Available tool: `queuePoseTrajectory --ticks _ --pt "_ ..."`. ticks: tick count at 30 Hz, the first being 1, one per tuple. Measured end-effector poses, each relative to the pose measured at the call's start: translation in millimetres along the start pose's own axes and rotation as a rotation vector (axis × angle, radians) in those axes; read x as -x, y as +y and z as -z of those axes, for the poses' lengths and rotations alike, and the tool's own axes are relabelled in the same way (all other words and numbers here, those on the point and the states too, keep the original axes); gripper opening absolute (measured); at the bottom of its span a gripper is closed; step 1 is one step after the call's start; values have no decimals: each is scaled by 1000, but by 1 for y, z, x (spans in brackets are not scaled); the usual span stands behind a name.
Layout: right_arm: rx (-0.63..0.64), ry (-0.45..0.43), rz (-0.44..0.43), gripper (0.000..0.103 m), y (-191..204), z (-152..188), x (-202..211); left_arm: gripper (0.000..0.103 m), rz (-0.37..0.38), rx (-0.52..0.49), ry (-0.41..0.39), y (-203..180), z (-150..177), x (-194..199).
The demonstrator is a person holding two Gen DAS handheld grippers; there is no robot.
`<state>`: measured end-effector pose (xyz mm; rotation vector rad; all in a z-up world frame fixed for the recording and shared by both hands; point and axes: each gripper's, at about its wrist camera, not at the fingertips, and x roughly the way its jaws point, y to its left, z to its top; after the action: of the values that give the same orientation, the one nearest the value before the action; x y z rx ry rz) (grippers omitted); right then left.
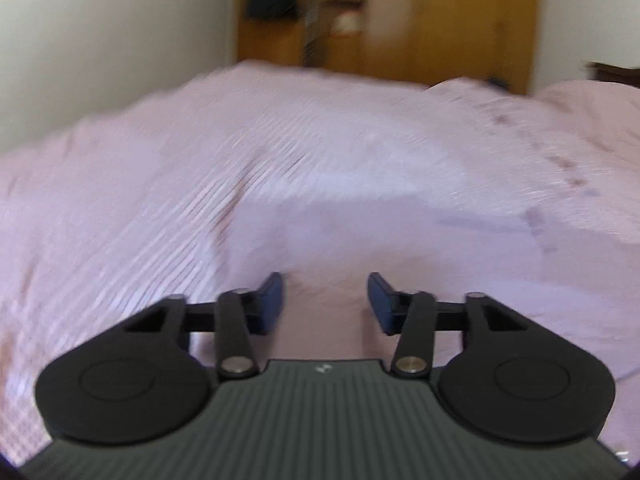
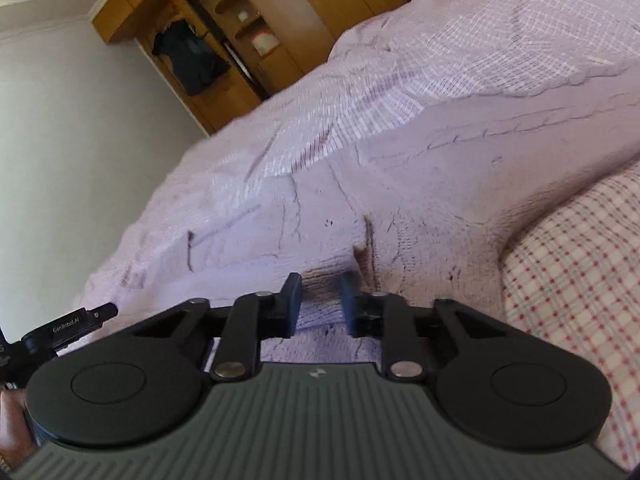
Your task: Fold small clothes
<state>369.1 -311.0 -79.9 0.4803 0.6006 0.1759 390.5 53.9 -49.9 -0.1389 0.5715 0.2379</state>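
A pale lilac knitted garment [image 2: 400, 200] lies spread on the bed, with cable-knit lines and a ribbed hem near my right gripper. My right gripper [image 2: 320, 300] hovers low over its ribbed edge, jaws partly open, nothing between them. In the left wrist view the same garment [image 1: 360, 240] shows as a smooth pale patch, blurred by motion. My left gripper [image 1: 325, 300] is open and empty just above it. The tip of the left gripper [image 2: 68, 326] shows at the left edge of the right wrist view.
The bed is covered with a pink checked sheet [image 2: 580, 280], rumpled around the garment [image 1: 120, 220]. A wooden wardrobe [image 2: 248, 40] with dark hanging clothes stands beyond the bed [image 1: 400, 20]. White walls are to the left.
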Motion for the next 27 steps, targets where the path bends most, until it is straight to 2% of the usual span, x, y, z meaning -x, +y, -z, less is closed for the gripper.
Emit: queuePoseTrajectory --ticks 4,5,6,7,8,12,15,17,19,21,23,26,27 --pt "58 -30 -8 2 7 -6 -5 27 -103 95 -13 22 8 -5" --pt "67 -45 -9 2 8 -7 -6 27 -151 89 -21 21 7 -4" --pt "75 -64 -10 2 8 -9 -7 27 -242 74 -23 19 7 -6" --pt "77 -76 -11 2 8 -11 -7 28 -270 93 -19 22 7 -8" --pt "78 -85 -9 2 8 -12 -7 28 -251 127 -15 27 7 -9" --pt "63 -79 3 2 3 -18 -3 25 -179 111 -13 29 7 -3" --pt "64 -56 2 3 -4 -14 11 30 -150 105 -4 30 4 8" --pt "69 -47 -12 3 -8 -12 20 40 -139 79 -13 27 2 18" --pt "94 -44 -12 3 -11 -9 33 47 -95 21 -28 20 4 30" --pt "101 -39 2 3 -15 -7 45 55 -22 -71 -57 10 6 46" --pt "99 -52 9 3 -18 -6 60 66 59 -152 -122 2 11 64" --pt "103 -107 41 3 -24 -2 74 79 130 -164 -207 -11 10 80" --pt "85 -119 43 3 -28 -2 74 79 158 -159 -218 -17 10 85"
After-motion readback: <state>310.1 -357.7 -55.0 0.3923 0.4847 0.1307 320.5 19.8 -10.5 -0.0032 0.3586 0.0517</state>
